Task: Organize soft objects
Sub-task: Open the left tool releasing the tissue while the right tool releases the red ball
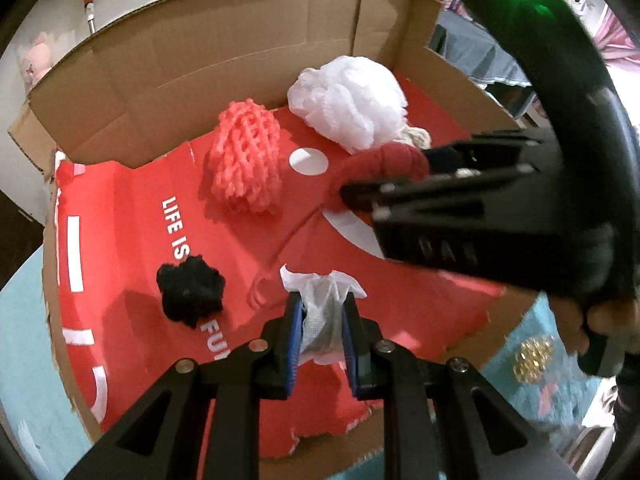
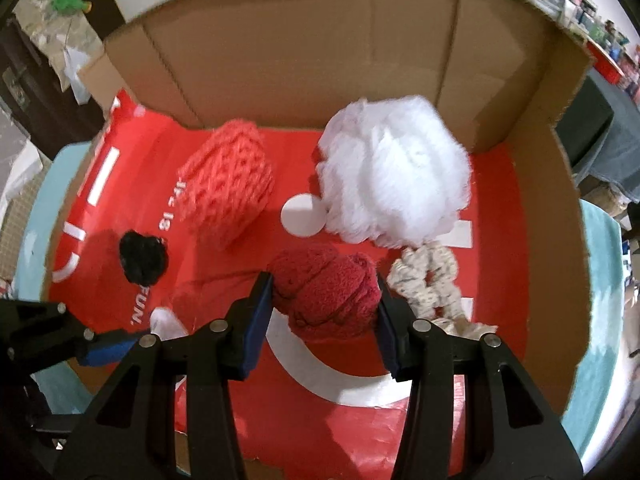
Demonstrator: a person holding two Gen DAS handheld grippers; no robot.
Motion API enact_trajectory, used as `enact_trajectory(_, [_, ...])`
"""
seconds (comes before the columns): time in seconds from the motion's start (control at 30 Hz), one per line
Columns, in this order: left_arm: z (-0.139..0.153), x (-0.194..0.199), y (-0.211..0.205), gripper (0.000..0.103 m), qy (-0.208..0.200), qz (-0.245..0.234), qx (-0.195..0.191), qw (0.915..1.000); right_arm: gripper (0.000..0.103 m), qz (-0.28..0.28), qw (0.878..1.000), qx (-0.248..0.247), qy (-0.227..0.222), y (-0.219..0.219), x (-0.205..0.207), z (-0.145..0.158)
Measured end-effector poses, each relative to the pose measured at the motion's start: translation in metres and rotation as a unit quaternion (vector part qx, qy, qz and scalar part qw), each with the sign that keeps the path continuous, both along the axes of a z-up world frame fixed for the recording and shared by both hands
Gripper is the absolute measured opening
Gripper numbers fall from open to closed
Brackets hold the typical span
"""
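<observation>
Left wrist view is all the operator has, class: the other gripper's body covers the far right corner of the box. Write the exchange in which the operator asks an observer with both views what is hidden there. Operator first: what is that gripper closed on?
Observer: The right gripper is shut on the dark red fuzzy bundle; both blue pads press its sides.
Operator: I see a scrap of cream behind it. What is that?
Observer: A cream scrunchie with dark specks, lying on the red liner just right of the bundle.
Operator: Does it touch the white mesh pouf?
Observer: Its upper edge meets the underside of the white mesh pouf in the right wrist view; I cannot tell whether they truly touch.
</observation>
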State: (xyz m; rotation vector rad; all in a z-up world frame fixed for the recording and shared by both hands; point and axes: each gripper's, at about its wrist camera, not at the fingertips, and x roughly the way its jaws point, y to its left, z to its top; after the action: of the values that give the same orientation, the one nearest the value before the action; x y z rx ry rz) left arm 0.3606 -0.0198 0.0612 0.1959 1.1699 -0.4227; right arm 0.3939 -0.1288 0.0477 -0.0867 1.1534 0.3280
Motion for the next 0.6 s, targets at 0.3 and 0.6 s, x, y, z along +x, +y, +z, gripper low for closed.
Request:
enact_trajectory(0.3, [-0.013,0.024,0.003,0.02,0.009,0.022,0.015,0.9996,0.047,0.007,1.0,-0.01,0.01,-0.003,0.003,-0.004])
enact_trajectory(0.6, [-0.012,0.036,0.0,0.02,-0.009,0.039,0.024,0.9989,0.048,0.016,1.0,-0.014,0.009,-0.003,0.013,-0.008])
